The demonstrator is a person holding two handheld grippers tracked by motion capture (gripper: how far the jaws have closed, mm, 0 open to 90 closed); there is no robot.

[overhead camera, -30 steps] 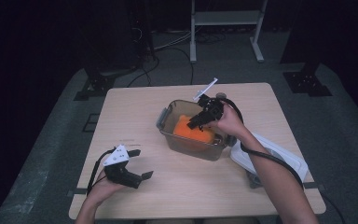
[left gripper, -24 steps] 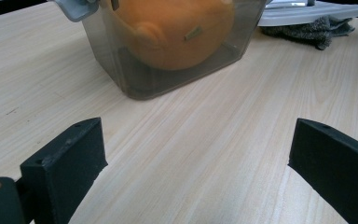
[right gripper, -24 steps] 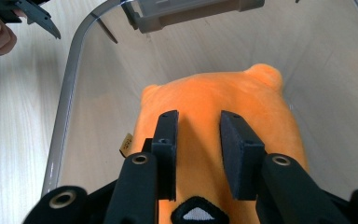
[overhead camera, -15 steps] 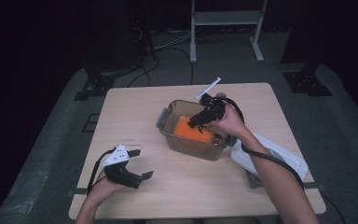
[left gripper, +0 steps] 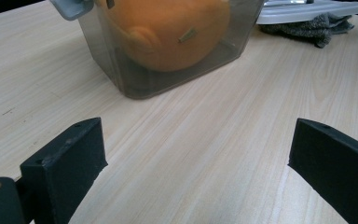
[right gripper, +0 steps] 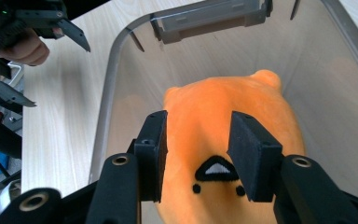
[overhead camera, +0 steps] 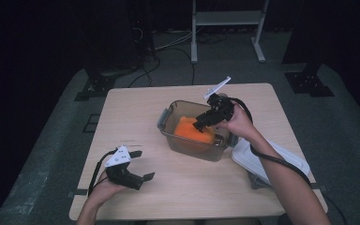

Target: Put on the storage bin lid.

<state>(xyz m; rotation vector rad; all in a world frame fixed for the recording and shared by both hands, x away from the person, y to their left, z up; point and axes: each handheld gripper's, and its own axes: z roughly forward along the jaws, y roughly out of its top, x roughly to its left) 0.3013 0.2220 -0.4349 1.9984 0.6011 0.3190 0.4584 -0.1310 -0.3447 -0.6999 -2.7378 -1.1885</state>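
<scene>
An orange plush toy point(overhead camera: 194, 130) point(left gripper: 168, 32) point(right gripper: 233, 112) lies inside a clear plastic container point(overhead camera: 187, 147) point(left gripper: 130, 79) point(right gripper: 112, 93) at mid-table. My right gripper point(overhead camera: 200, 123) point(right gripper: 196, 126) hovers just over the toy, pointing down into the box. Its jaws have just been opening and now stand apart above the plush, with the pads off it. My left gripper point(overhead camera: 143, 165) point(left gripper: 196, 140) rests on the table near the front left, open wide with only bare wood between its jaws, facing the container.
A white lid point(overhead camera: 267, 161) point(left gripper: 307, 9) lies on a grey cloth point(overhead camera: 258, 180) point(left gripper: 317, 25) to the right of the container. The container has grey latch handles point(right gripper: 209, 16) on its ends. The table's front edge runs close to the left hand.
The right gripper has risen slightly and its jaws have spread off the plush, which stays in the container. The left gripper has kept still.
</scene>
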